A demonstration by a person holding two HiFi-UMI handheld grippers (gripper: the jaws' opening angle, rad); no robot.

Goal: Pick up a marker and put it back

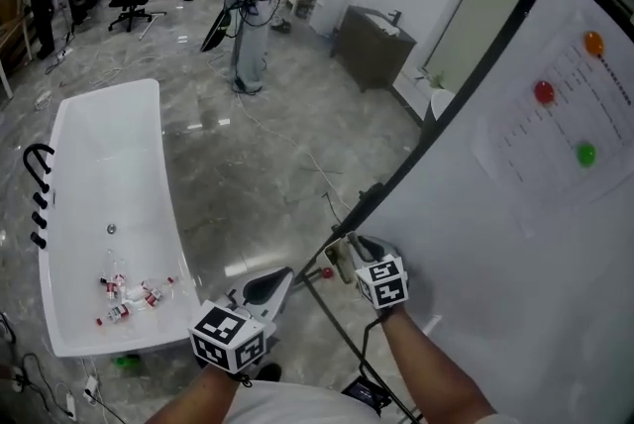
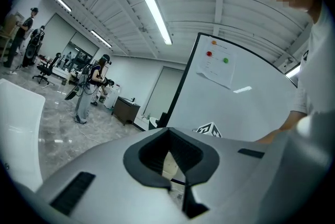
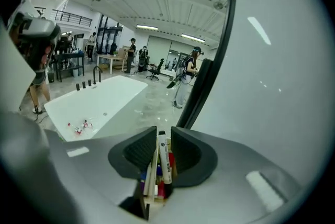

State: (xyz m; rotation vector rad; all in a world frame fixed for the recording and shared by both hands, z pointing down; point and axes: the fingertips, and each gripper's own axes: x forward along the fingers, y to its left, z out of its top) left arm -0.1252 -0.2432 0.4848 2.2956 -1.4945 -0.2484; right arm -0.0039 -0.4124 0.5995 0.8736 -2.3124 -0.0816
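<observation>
A white marker (image 3: 164, 157) with a black tip stands between the jaws of my right gripper (image 3: 164, 131). It stands in a small holder (image 3: 151, 194) together with red and blue markers. The jaws stand slightly apart around it and do not clamp it. In the head view my right gripper (image 1: 342, 249) is at the lower edge of the whiteboard (image 1: 515, 244). My left gripper (image 1: 282, 275) hangs to its left over the floor. Its jaws (image 2: 168, 131) meet at the tips with nothing between them.
A white bathtub (image 1: 109, 184) with several small bottles (image 1: 129, 293) stands at the left. The whiteboard carries a paper sheet with orange (image 1: 592, 43), red (image 1: 544, 92) and green (image 1: 586, 155) magnets. A dark cabinet (image 1: 371, 46) and people (image 1: 253, 6) are at the back.
</observation>
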